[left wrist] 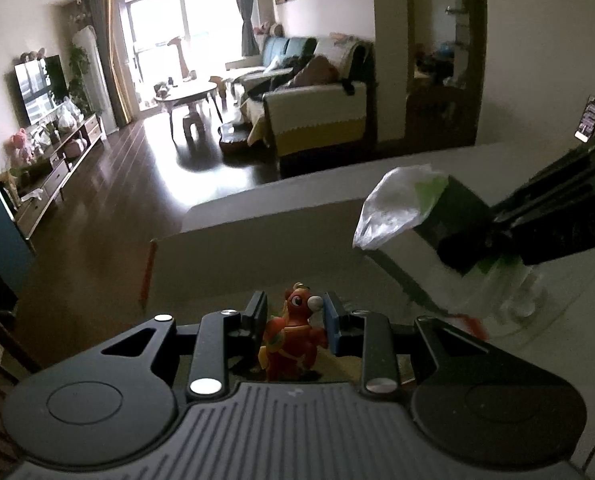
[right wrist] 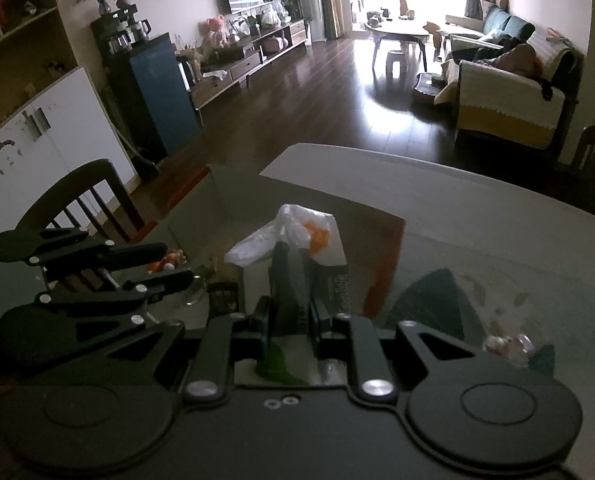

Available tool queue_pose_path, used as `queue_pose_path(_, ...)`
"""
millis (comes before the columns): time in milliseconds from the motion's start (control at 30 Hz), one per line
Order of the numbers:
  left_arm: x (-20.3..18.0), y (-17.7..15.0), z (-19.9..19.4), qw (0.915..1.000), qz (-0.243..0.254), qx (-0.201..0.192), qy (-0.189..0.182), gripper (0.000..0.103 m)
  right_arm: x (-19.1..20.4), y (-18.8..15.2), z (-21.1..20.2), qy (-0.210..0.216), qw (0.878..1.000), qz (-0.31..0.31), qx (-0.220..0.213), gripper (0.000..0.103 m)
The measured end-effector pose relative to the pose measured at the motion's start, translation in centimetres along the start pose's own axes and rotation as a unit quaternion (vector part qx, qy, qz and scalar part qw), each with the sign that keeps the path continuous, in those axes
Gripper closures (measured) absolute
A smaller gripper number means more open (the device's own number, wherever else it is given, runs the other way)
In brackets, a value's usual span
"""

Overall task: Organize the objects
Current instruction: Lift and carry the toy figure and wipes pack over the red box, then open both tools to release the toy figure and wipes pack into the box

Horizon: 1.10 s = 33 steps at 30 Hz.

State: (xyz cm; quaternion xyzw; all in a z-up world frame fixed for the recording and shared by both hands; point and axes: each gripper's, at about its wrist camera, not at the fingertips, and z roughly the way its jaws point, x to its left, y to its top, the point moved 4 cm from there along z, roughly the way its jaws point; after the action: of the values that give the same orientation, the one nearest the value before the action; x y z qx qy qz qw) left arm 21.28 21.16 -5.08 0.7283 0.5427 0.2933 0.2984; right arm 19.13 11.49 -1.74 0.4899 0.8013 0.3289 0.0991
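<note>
Grippers both carry loads above the grey table (left wrist: 297, 204): the left gripper (left wrist: 295, 320) pinches a small red plastic toy figure (left wrist: 293, 332), the right gripper (right wrist: 289, 316) clamps a dark tissue box (right wrist: 321, 276) with white tissue protruding. Crowding them risks a collision knocking the lightly held figure loose.

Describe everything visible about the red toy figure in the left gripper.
The toy figure is a small, glossy, plastic-looking cartoon creature: red body, big eye, pale grey snout, yellow-orange trim and a small gold loop on its head. It stands upright between the fingers of the left hand-held gripper, which are closed against its sides. The right wrist view shows it only as a small orange-red shape.
</note>
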Motion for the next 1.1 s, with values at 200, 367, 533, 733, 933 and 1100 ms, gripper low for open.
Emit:
queue_pose_path(200, 2.3, -0.9, 3.0, 0.9994, 0.005, 0.033, 0.005, 0.074, 1.1, 0.4, 3.8, -0.015, 1.000, -0.007, 0.023, 0.085)
queue_pose_path(367, 3.7, -1.9, 5.4, 0.9982, 0.006, 0.058, 0.008, 0.074, 1.7, 0.0, 6.6, -0.023, 0.999, -0.015, 0.046, 0.085)
queue_pose_path(533, 4.4, -2.9, 7.3, 0.9965, 0.009, 0.082, 0.008, 0.074, 2.0, -0.6, 8.5, -0.029, 0.997, -0.019, 0.064, 0.085)
queue_pose_path(733, 5.0, -4.0, 8.6, 0.9945, 0.008, 0.105, 0.007, 0.074, 2.2, -1.1, 9.9, -0.035, 0.996, -0.021, 0.083, 0.085)
queue_pose_path(933, 5.6, -4.6, 9.8, 0.9912, -0.012, 0.132, -0.008, 0.074, 2.3, -1.6, 10.6, -0.037, 0.994, -0.020, 0.101, 0.084)
queue_pose_path(1100, 5.6, -5.4, 10.2, 0.9879, -0.020, 0.153, -0.015, 0.074, 2.4, -1.7, 10.8, -0.039, 0.994, -0.025, 0.102, 0.083)
